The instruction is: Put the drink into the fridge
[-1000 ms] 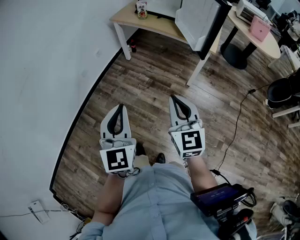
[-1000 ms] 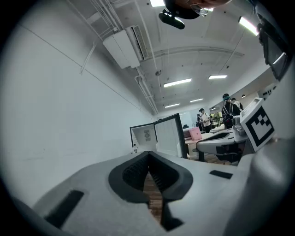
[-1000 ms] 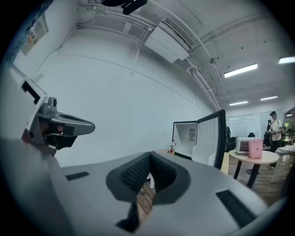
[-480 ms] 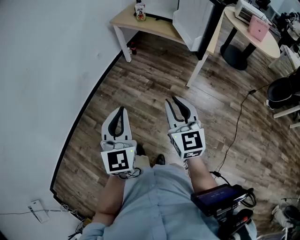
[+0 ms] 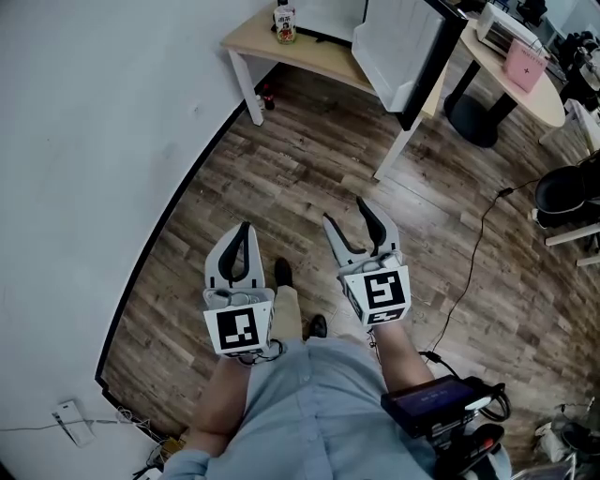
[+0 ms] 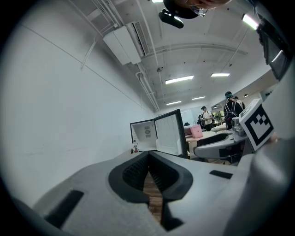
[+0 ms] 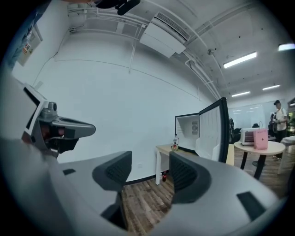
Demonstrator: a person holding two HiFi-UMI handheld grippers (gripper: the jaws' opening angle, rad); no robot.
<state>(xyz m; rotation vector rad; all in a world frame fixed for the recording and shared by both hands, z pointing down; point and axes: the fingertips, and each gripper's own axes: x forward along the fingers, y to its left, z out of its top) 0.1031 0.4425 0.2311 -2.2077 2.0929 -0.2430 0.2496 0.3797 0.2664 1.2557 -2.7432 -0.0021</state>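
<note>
The drink [image 5: 284, 21], a small bottle with a light label, stands on a pale wooden table [image 5: 314, 52] far ahead by the white wall. Beside it on the table is a small fridge [image 5: 398, 47] with its door swung open. The right gripper view shows the drink [image 7: 175, 143] left of the fridge [image 7: 203, 133]. My left gripper [image 5: 246, 228] is shut and empty, held level over the floor. My right gripper [image 5: 345, 212] is open; its jaws have just been opening, with nothing between them. Both grippers are far from the table.
A white wall [image 5: 84, 141] curves along the left. A round table [image 5: 516, 66] carries a pink box and a small oven at the back right. A black cable [image 5: 473, 253] trails over the wood floor. People stand far off in the left gripper view.
My right gripper's jaws have gone from shut to open, and it has sunk slightly. The left gripper stays shut and almost still.
</note>
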